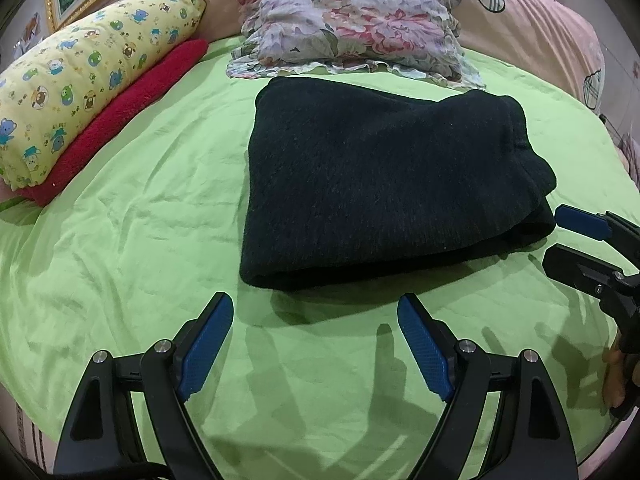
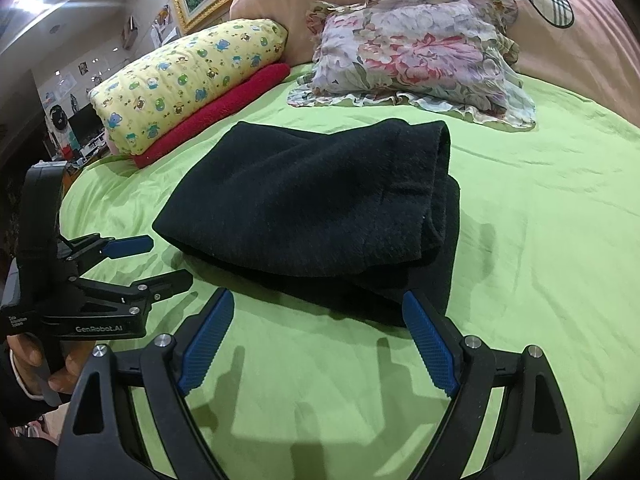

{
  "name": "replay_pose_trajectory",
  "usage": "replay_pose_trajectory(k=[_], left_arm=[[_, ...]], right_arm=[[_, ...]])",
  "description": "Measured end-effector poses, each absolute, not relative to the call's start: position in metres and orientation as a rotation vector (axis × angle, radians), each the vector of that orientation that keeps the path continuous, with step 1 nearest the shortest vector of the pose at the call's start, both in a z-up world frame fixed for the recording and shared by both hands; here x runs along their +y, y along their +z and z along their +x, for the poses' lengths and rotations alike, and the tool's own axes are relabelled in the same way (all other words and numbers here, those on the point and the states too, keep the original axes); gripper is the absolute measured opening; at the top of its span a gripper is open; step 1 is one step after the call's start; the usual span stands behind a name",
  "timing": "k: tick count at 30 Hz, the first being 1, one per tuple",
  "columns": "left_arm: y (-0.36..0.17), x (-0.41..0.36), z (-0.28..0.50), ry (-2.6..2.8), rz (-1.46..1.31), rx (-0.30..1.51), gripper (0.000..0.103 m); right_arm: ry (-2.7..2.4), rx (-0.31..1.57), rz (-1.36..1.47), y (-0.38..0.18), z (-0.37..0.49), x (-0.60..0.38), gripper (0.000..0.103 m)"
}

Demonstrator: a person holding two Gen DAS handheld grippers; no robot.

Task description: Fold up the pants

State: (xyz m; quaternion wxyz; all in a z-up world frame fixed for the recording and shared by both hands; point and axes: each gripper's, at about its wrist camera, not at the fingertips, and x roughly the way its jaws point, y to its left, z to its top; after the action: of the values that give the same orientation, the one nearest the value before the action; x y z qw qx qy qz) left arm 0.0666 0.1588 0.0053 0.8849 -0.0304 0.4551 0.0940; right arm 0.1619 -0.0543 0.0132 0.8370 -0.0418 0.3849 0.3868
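Pants (image 1: 384, 184) folded, claw (image 2: 160, 258) (GenRobot.AI) beside

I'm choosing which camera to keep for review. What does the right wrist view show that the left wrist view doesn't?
Only the right wrist view: the room at left with shelves, the left gripper from the side, and the hand holding it. Only the left wrist view: the right gripper beside the pants' right edge. Both: folded black pants on the green sheet, floral pillow, yellow pillow on a red towel.
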Motion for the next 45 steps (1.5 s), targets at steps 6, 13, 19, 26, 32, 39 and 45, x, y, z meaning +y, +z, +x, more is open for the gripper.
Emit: replay_pose_trajectory(k=[6, 13, 19, 26, 32, 39, 45], left_arm=[[0.004, 0.160, 0.070, 0.198, -0.068, 0.944, 0.085], [0.006, 0.162, 0.072, 0.194, -0.073, 0.931, 0.085], [0.006, 0.162, 0.074, 0.189, -0.080, 0.932, 0.085], [0.008, 0.164, 0.075, 0.188, -0.083, 0.924, 0.085], [0.009, 0.164, 0.076, 0.190, -0.082, 0.919, 0.085], [0.010, 0.165, 0.077, 0.187, -0.087, 0.914, 0.085], [0.011, 0.164, 0.079, 0.185, -0.084, 0.915, 0.085]], right_arm=[[0.819, 0.805, -0.093, 0.013, 0.163, -0.052, 0.086], [0.810, 0.797, -0.079, 0.013, 0.164, -0.054, 0.086], [0.805, 0.798, -0.067, 0.013, 0.167, -0.055, 0.086], [0.805, 0.798, -0.068, 0.012, 0.168, -0.055, 0.086], [0.807, 0.792, -0.068, 0.014, 0.169, -0.053, 0.086], [0.806, 0.794, -0.065, 0.014, 0.169, -0.053, 0.087], [0.808, 0.791, -0.062, 0.014, 0.170, -0.053, 0.087]])
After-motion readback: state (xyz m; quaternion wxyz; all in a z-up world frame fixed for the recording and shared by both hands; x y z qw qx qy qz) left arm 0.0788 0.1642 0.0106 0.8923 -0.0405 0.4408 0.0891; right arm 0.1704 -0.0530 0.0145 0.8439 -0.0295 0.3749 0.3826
